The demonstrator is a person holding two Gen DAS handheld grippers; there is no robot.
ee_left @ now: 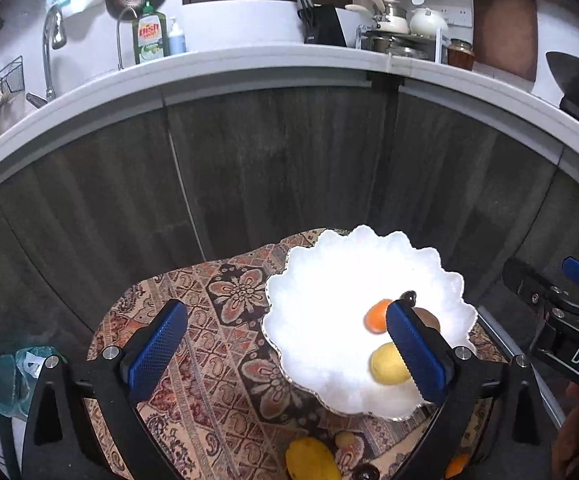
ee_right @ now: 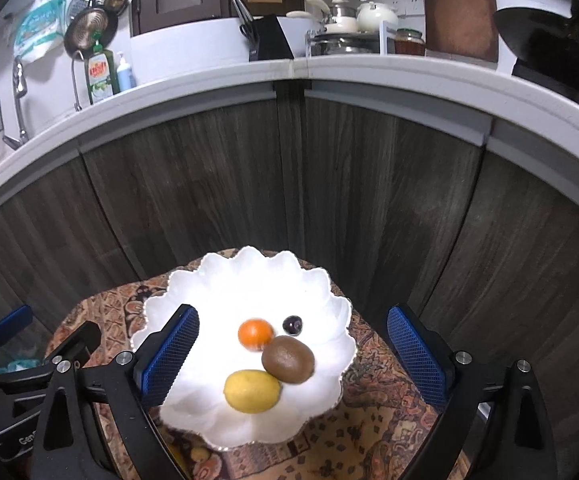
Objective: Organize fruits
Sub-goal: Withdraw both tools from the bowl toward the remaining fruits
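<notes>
Patterned tabletop [ee_left: 217, 344] is carrying a white bowl [ee_right: 193, 292] already holding orange [ee_right: 255, 333], kiwi [ee_right: 288, 359], lemon [ee_right: 252, 391] and grape [ee_right: 292, 325], while mango [ee_left: 311, 460] is waiting outside, both hand-held grippers, left [ee_left: 285, 352] and right [ee_right: 293, 358], hovering apart, empty.

Glossy white scalloped plate [ee_right: 321, 292] on patterned woven cloth [ee_left: 217, 344]; matt fuzzy brown kiwi [ee_right: 288, 359], shiny dark cherry [ee_right: 292, 325]; far cabinet fronts [ee_right: 209, 200] of grained wood.

Right gripper [ee_right: 293, 356] hangs wide open over the white scalloped plate [ee_right: 217, 288], where orange [ee_right: 255, 333], kiwi [ee_right: 288, 359], lemon [ee_right: 252, 391] and dark plum [ee_right: 292, 325] cluster.
</notes>
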